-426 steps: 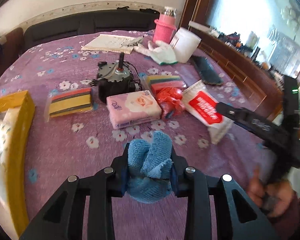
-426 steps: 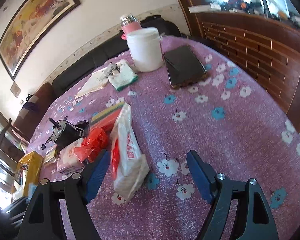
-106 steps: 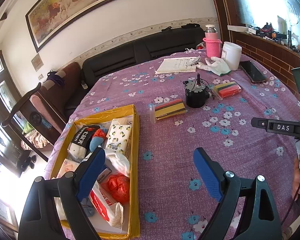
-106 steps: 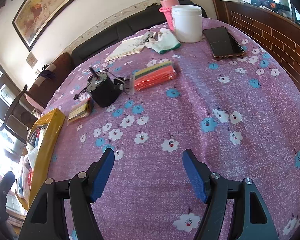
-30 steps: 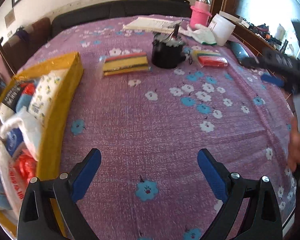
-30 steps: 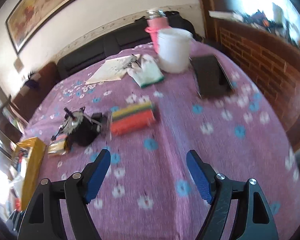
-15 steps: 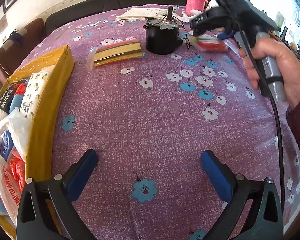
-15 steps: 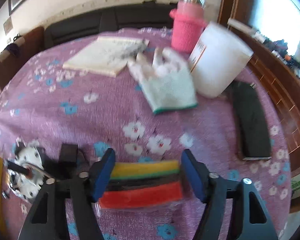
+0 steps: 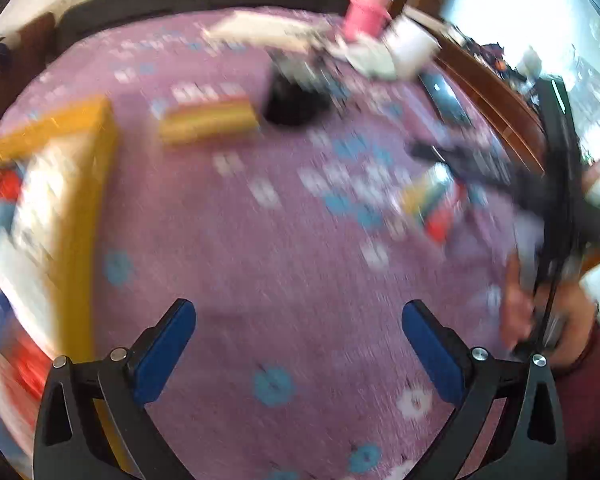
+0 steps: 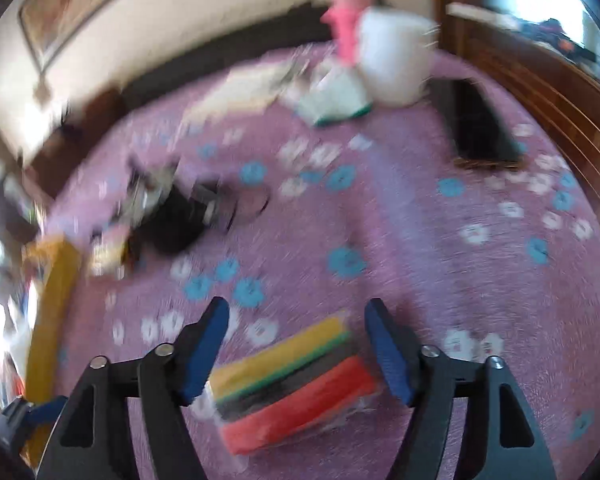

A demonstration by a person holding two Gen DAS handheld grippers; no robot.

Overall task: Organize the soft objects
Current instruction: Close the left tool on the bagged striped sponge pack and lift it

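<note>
Gripping the plastic-wrapped pack of yellow, green and red sponges [image 10: 296, 384], lifted off the purple flowered tablecloth [image 10: 440, 240] since a moment ago, the right gripper [image 10: 300, 344] can carry it to the yellow box [image 9: 84, 184], while the left gripper [image 9: 300, 344] stays spread and empty.

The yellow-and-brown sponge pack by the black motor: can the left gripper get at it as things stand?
Probably yes. The left gripper is open and empty, and only bare tablecloth lies between it and the sponge pack. The yellow box sits off to the side.
</note>
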